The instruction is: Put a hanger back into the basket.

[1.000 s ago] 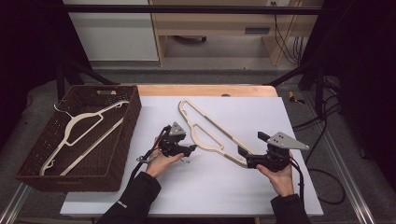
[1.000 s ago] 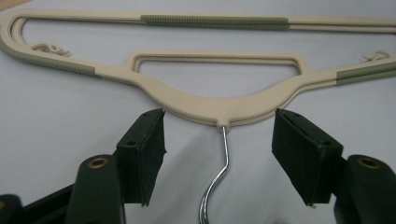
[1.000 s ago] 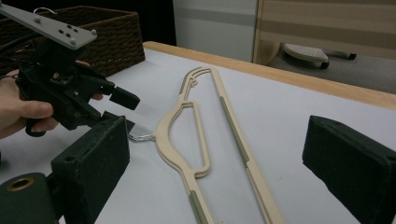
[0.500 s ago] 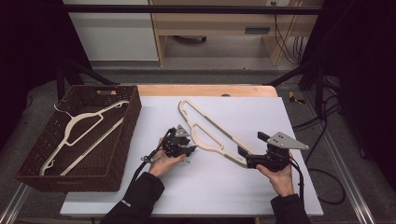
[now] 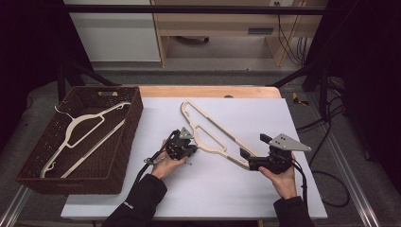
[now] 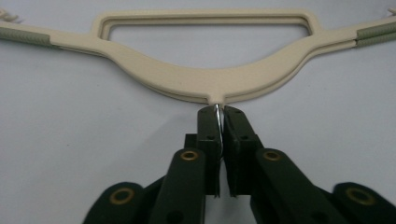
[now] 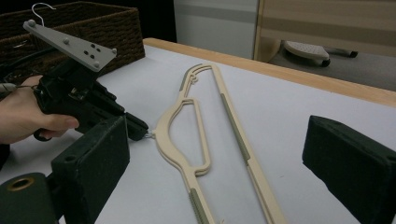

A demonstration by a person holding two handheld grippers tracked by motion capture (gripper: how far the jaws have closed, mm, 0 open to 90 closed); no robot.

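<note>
Two cream hangers (image 5: 208, 130) lie stacked on the white table (image 5: 265, 118), running from the far middle to the near right. My left gripper (image 5: 193, 146) lies flat beside their middle. Its jaws have just been closing, and the left gripper (image 6: 218, 109) is shut on the thin metal hook (image 6: 217, 111) that sticks out of the hangers' neck (image 6: 210, 84). My right gripper (image 5: 246, 158) sits at the hangers' near end with its jaws wide open. The hangers' arm (image 7: 243, 149) runs between the pads (image 7: 93, 158) untouched. The left gripper (image 7: 140, 129) shows beyond, in a hand.
A dark wicker basket (image 5: 135, 111) stands at the table's left with one cream hanger (image 5: 80, 132) inside. The basket (image 7: 93, 18) rises behind the left hand. A wooden edge (image 5: 208, 91) runs along the table's far side. Cables trail off the right gripper.
The left gripper's jaws have closed on the hook at the hangers' neck. The right gripper and the hangers have stayed where they were.
</note>
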